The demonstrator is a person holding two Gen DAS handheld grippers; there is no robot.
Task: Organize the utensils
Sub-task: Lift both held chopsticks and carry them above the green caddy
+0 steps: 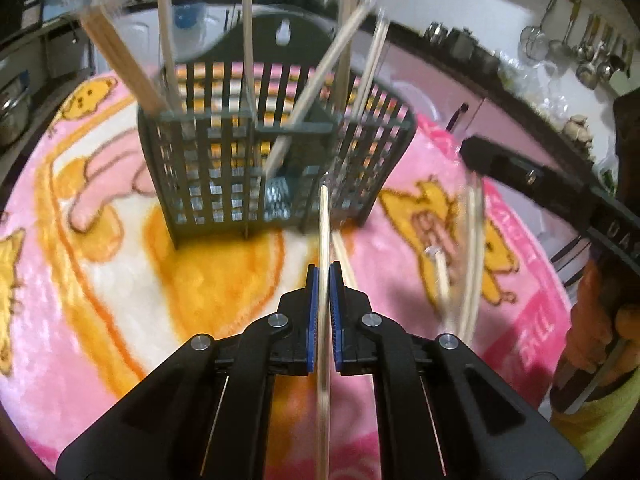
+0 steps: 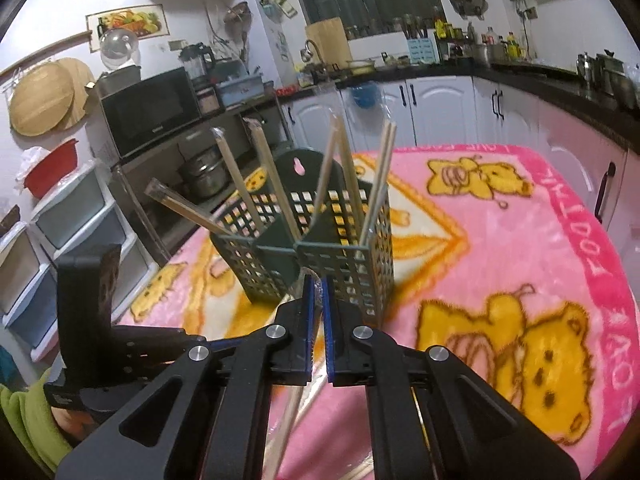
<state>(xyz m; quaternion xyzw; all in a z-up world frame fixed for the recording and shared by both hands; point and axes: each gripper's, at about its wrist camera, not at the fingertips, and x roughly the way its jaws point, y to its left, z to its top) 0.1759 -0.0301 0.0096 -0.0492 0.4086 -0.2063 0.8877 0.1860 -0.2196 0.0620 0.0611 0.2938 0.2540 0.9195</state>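
Observation:
A dark green slotted utensil holder (image 1: 276, 160) (image 2: 312, 252) stands upright on the pink blanket. Several pairs of wrapped wooden chopsticks (image 1: 248, 52) (image 2: 344, 168) stand in its compartments. My left gripper (image 1: 323, 276) is shut on a wrapped chopstick pair (image 1: 324, 224), its tip close to the holder's front wall. My right gripper (image 2: 316, 292) is shut on another wrapped chopstick pair (image 2: 298, 404), just in front of the holder. The right gripper's body shows at the right of the left wrist view (image 1: 532, 176). Blurred wrapped chopsticks (image 1: 472, 248) hang below it.
The pink bear-print blanket (image 2: 520, 248) covers the table. White cabinets (image 2: 432, 104) and a dark counter with pots and bottles run behind. A microwave (image 2: 148, 108) and plastic drawers (image 2: 72, 220) stand at left. The left gripper's body (image 2: 92, 304) sits close at left.

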